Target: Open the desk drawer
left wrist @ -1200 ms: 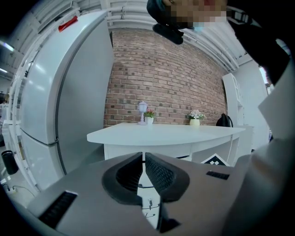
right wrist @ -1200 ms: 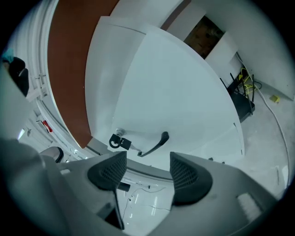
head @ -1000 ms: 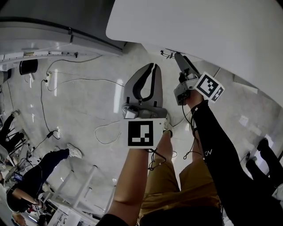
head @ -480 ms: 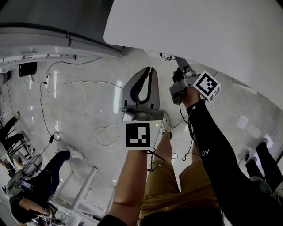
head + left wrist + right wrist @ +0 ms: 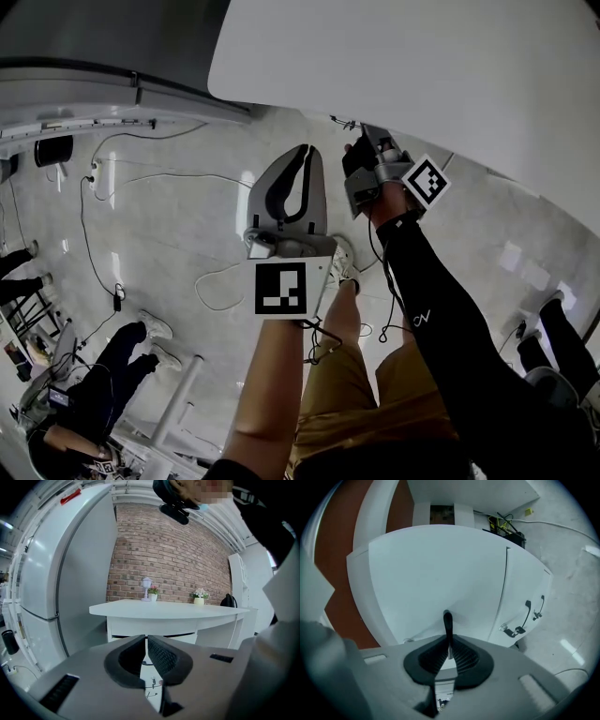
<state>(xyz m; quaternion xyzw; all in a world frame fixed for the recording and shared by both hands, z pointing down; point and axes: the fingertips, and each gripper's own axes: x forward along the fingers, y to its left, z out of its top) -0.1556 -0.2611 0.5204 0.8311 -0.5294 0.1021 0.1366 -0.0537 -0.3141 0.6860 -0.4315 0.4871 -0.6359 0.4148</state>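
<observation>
Handle (image 5: pixel 447 620) of drawer (image 5: pixel 431 583): thin black bar, caught btwn pads of right hand-held gripper (image 5: pixel 448 643). Its jaws have just been closing and now pinch the bar's near end, one ribbed pad on each side. In right gripper view the bar's long axis runs top to bottom, the free end pointing up past the jaw tips. It stands a little off the white front. Floor (image 5: pixel 572 573) fills that view's right side and red-brown wall its left, so the view is rolled and the bar's line runs along the floor, not toward it.

Drawer front is a plain white panel under the counter (image 5: pixel 422 66) top. A vertical seam sits to its right in that view, then a 2nd panel w/ its own black handle (image 5: pixel 526 616), well apart from the gripped one. In head view the drawer itself is hidden beneath the top. The right arm in a black sleeve reaches to the counter's edge, and the gripper's nose goes under it.

Left hand-held gripper (image 5: pixel 305 152) hangs over the floor just beside the right one, apart from the counter. Its jaws are closed to a sliver at the tips and hold nothing. It points at the counter's front from farther out, w/ brick wall (image 5: pixel 173 559) behind.
</observation>
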